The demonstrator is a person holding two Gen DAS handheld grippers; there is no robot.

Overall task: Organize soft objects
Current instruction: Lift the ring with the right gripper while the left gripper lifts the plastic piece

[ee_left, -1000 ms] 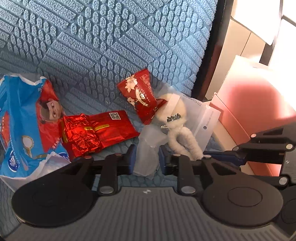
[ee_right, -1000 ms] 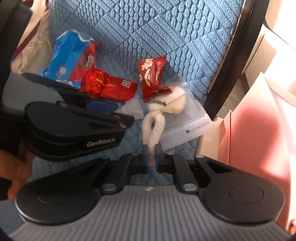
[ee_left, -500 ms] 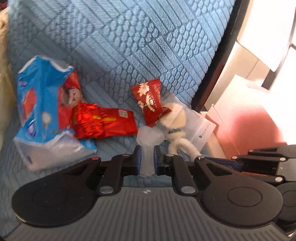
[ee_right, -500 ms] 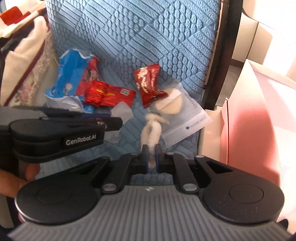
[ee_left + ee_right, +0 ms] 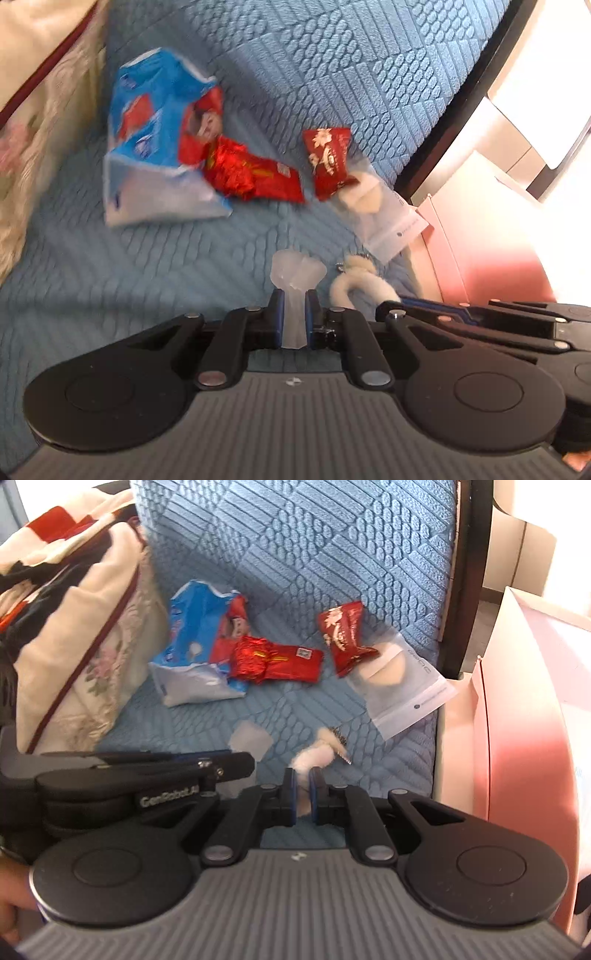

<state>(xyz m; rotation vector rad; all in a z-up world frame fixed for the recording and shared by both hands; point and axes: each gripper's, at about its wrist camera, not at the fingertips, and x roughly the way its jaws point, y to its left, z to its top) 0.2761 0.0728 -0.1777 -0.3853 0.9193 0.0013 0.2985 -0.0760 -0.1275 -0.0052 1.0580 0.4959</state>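
Observation:
My left gripper is shut on a small frosted plastic bag, held above the blue quilted seat. My right gripper is shut on a white fluffy cord with a dark charm, lifted off the seat; the cord also shows in the left wrist view. On the seat lie a blue snack bag, a crumpled red wrapper, a red packet and a clear zip bag with a cream pad inside.
A cream floral cushion stands at the left of the seat. A pink box stands to the right, beyond the seat's dark frame. The left gripper's body crosses the right wrist view at lower left.
Both grippers have drawn back and up from the pile. The white cord has come out of the clear zip bag, and the frosted bag has lifted away with the left gripper.

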